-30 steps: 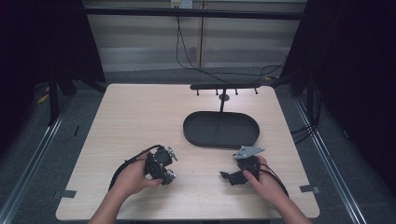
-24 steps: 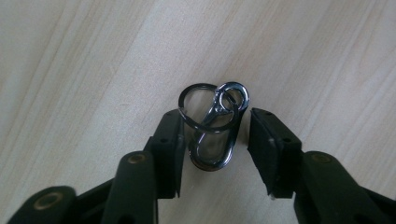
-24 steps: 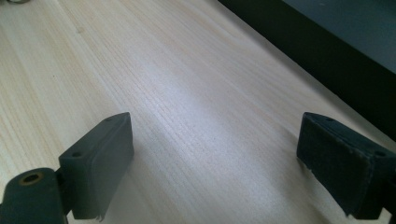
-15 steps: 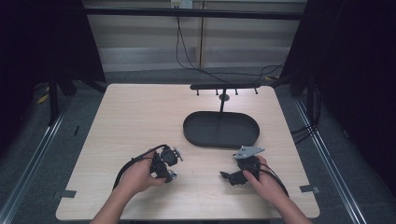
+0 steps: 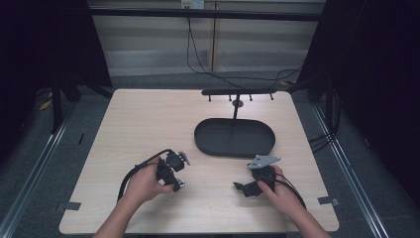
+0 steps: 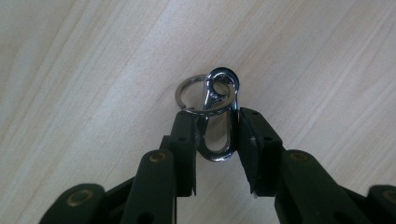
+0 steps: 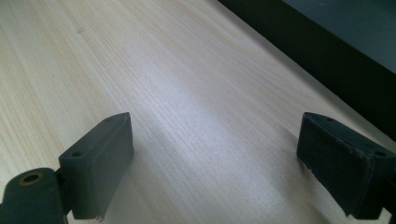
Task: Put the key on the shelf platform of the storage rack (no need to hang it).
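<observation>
A chrome snap hook with a key ring (image 6: 215,112) is pinched between the jaws of my left gripper (image 6: 215,135), just above the wooden table (image 6: 93,70). In the high view the left gripper (image 5: 174,174) sits at the front left of the table, held by a hand, with the shiny hook (image 5: 180,184) at its tip. My right gripper (image 5: 243,188) rests at the front right, pointing left. In the right gripper view that right gripper (image 7: 212,154) stands wide open with bare wood between the jaws.
A black oval tray (image 5: 234,139) lies right of the table's middle. Behind it a thin black stand with a crossbar of small pegs (image 5: 237,92) rises. Cables trail from both grippers. The table's dark edge (image 7: 327,56) runs across the right gripper view.
The left gripper has shifted slightly toward the table's front and turned, carrying the snap hook. The right gripper has stayed in place.
</observation>
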`<state>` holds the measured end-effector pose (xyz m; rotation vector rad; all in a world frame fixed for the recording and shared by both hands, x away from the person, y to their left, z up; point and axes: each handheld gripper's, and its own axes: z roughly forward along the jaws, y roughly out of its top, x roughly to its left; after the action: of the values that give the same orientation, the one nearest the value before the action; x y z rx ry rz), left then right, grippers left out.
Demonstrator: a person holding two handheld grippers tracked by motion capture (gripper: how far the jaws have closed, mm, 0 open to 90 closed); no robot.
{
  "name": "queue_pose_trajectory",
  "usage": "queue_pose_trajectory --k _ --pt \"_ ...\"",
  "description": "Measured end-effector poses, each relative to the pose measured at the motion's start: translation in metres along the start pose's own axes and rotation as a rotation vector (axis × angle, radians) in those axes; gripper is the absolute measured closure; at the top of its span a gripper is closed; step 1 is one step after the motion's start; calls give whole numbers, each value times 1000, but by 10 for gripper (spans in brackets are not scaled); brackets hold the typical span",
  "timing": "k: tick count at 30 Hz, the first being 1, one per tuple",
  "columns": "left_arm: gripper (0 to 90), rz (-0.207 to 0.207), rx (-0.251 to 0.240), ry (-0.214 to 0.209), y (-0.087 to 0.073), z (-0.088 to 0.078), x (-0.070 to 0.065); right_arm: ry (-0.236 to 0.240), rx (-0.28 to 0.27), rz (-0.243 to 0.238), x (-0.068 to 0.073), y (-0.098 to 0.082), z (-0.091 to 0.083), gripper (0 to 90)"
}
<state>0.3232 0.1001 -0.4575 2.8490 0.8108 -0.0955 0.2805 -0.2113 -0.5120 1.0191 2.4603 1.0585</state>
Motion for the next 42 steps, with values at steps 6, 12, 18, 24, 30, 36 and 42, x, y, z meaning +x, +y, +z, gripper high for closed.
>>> queue_pose_trajectory --k 6,12,18,24,30,36,42 --pt "683 -17 -25 1 6 -9 3 0 0 1 0 0 0 106" --pt "683 -8 -25 -6 14 -22 5 0 1 1 0 0 0 106" --pt "683 -22 -43 -19 21 -30 6 0 0 1 0 0 0 106" --pt "683 -22 -50 -24 31 -38 6 0 1 1 0 0 0 106" --pt "683 -25 -64 -34 42 -42 6 0 0 0 0 0 0 106" --pt "683 -25 -64 -37 55 -46 6 0 0 0 0 0 0 106" --pt "683 -22 -52 -37 69 -49 5 0 0 1 0 0 0 106"
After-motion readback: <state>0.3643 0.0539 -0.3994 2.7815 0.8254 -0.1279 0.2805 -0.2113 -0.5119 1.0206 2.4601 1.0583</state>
